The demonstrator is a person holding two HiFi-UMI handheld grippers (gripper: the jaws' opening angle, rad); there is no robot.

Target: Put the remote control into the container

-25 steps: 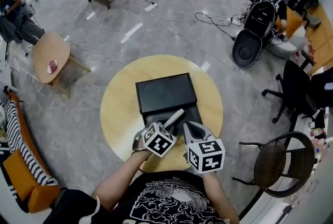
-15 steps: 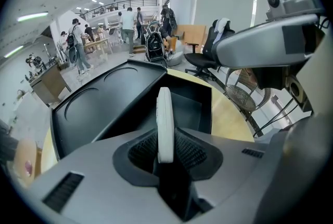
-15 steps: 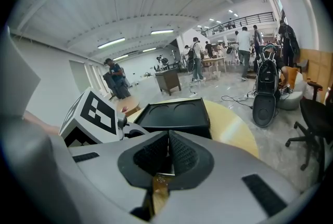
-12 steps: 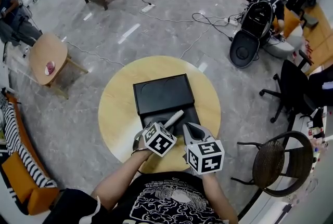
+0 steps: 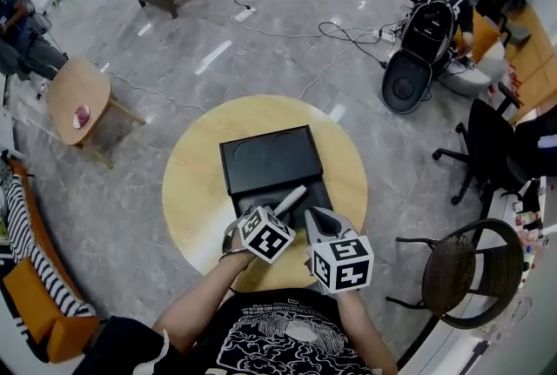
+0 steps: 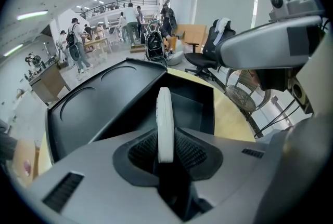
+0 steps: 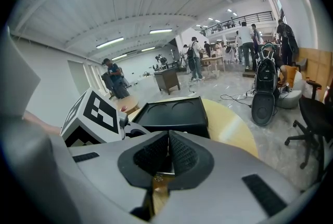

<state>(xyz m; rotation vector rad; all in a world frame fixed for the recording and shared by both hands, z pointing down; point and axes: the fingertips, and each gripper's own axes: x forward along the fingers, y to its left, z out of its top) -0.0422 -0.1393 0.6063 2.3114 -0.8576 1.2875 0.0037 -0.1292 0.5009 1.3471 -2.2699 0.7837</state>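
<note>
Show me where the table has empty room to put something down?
Bare table shows left of the black box, right of it and behind it. The near edge is crowded: the left gripper holding the remote and the right gripper sit there.

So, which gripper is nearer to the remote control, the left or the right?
Left. The left gripper holds the remote control between its jaws, above the open black container. The right gripper is beside it, with its jaws shut and empty, apart from the remote control.
</note>
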